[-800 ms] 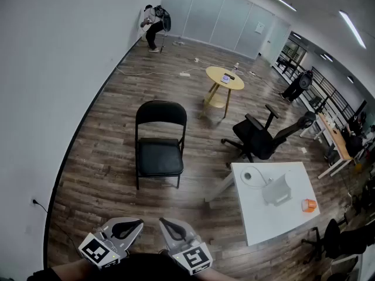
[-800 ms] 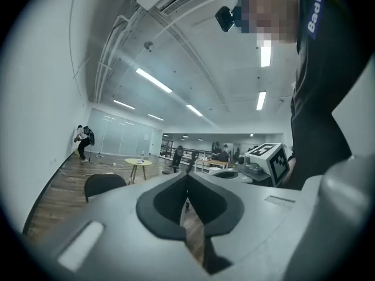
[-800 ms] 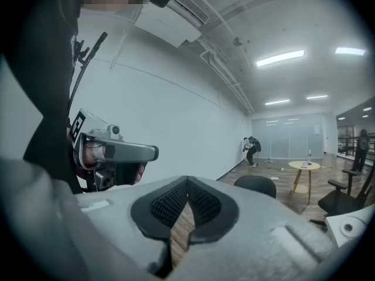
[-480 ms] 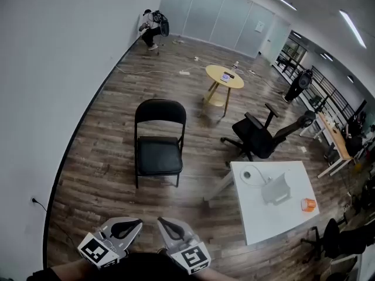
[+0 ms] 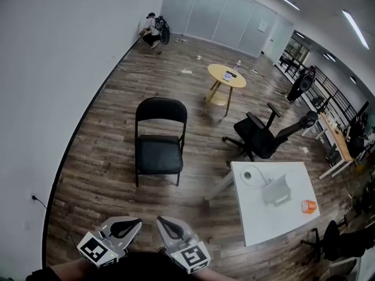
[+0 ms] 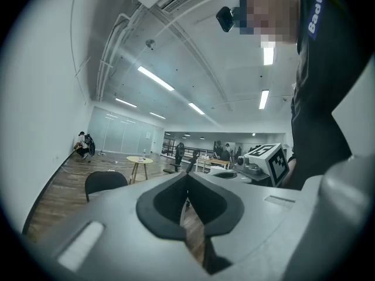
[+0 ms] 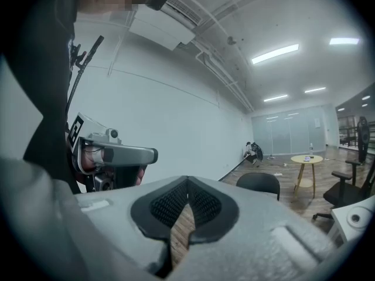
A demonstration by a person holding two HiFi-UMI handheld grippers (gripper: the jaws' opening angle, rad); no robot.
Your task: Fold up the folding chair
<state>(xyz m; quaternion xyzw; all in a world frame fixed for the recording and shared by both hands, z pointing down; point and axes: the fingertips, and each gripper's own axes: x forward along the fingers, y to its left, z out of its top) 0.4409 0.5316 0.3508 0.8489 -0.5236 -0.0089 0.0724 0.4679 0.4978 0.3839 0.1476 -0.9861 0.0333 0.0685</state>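
The left tool [image 6: 187, 179] is held low and level near the person's body, clenched tight with nothing between its jaws. Well ahead of it, a little to its right, the black folding chair [image 5: 160, 142] stands unfolded on the wooden floor [image 5: 105, 157], seat down and backrest upright, apart from everything else. Far beyond the chair, against the end wall, a person [image 5: 153, 30] crouches.

The right tool [image 7: 187, 183] sits just beside the left one, tipped slightly downward, and it too is clenched on nothing. From this tool the folding chair lies well ahead and a touch to the left.

Further ahead and to the right of the tools stands a small round yellow table [image 5: 225, 76] with a few small items on top. Nearer, a black office chair [image 5: 263, 136] is tilted back on its wheeled base. Closest on the right tool's right side is a white table [image 5: 287, 215] carrying a white roll [image 5: 248, 175], a white stand [image 5: 278, 191] and a small orange object [image 5: 309, 205].
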